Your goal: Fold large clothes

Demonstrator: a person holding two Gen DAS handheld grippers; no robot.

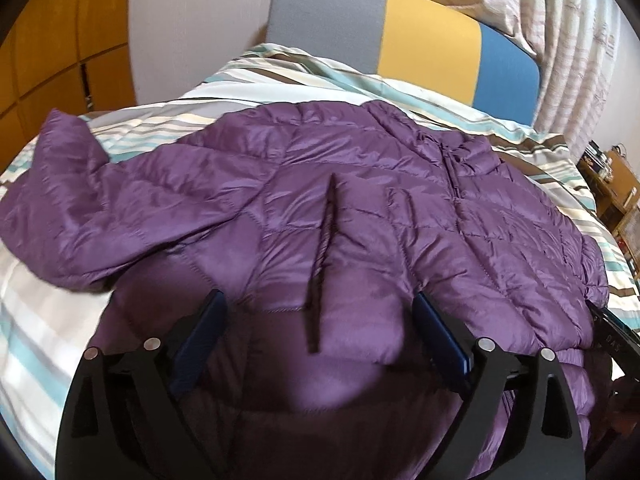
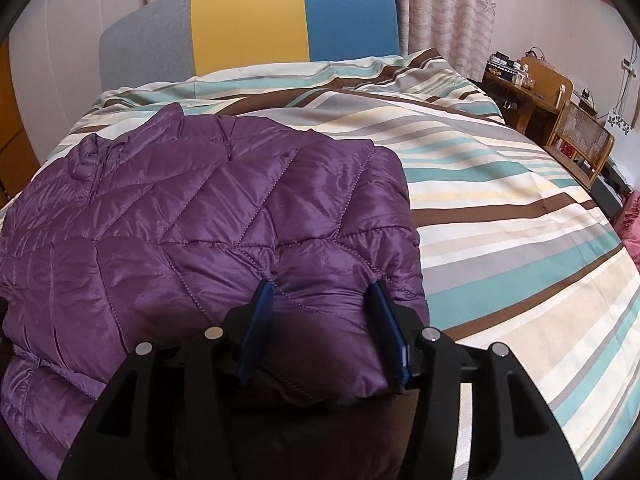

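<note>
A purple quilted puffer jacket (image 1: 360, 208) lies spread on the striped bed; it also shows in the right wrist view (image 2: 200, 216). Its left sleeve (image 1: 80, 192) stretches out to the left. Its right side is folded inward, with a rounded fold edge (image 2: 404, 216). My left gripper (image 1: 320, 308) is open, its blue fingers (image 1: 436, 336) straddling the jacket's near hem and a dark pocket slit (image 1: 320, 264). My right gripper (image 2: 322, 292) is open, its fingers (image 2: 256, 328) either side of a puffed bulge at the near right corner of the jacket.
The striped duvet (image 2: 500, 208) covers the bed. A grey, yellow and blue headboard (image 2: 248, 28) stands at the far end, with curtains (image 2: 440, 12) behind. A wooden desk and chair (image 2: 576, 136) stand to the right. A wooden wardrobe (image 1: 60, 52) is on the left.
</note>
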